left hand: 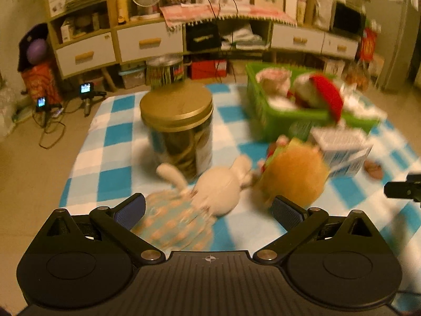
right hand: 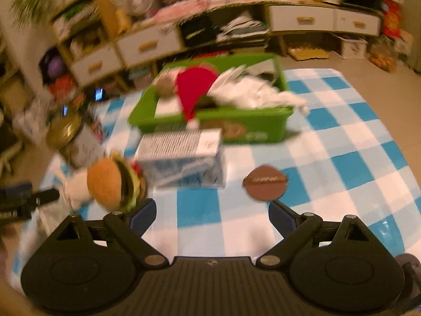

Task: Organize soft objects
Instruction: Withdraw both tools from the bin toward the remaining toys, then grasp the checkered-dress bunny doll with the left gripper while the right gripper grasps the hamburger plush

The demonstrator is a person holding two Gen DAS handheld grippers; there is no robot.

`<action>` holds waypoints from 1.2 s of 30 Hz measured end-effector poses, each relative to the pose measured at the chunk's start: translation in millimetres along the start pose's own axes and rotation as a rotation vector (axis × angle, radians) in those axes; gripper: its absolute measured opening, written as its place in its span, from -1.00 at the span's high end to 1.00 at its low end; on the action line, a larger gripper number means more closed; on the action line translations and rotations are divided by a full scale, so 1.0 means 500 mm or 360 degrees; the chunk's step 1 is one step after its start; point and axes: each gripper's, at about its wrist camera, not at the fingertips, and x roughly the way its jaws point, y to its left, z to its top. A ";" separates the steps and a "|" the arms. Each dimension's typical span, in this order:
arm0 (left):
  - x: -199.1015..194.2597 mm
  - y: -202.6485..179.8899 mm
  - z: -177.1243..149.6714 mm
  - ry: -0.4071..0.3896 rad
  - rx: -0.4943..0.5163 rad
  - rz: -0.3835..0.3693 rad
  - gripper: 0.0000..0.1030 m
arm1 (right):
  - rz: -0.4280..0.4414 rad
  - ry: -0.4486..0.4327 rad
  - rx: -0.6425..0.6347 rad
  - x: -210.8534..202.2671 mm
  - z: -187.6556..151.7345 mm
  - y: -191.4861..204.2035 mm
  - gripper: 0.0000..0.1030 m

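Note:
In the left wrist view a white bunny plush in a patterned dress lies on the checked blanket, just ahead of my left gripper. That gripper is open, its pads apart from the plush. A burger plush lies right of the bunny. The green basket holds soft toys and a red Santa hat. My right gripper is open over bare blanket, nothing between its fingers. Ahead of it lie a brown round pad and, to the left, the burger plush. The green basket stands beyond.
A gold-lidded jar stands behind the bunny. A white and blue box sits between the burger and the basket. Shelving with drawers lines the back wall. Small cameras and cables lie on the floor at the left.

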 end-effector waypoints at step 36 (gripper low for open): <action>0.109 0.070 -0.063 0.0088 0.0003 -0.0099 -0.81 | 0.0255 0.0013 0.0185 0.152 0.002 0.157 -0.29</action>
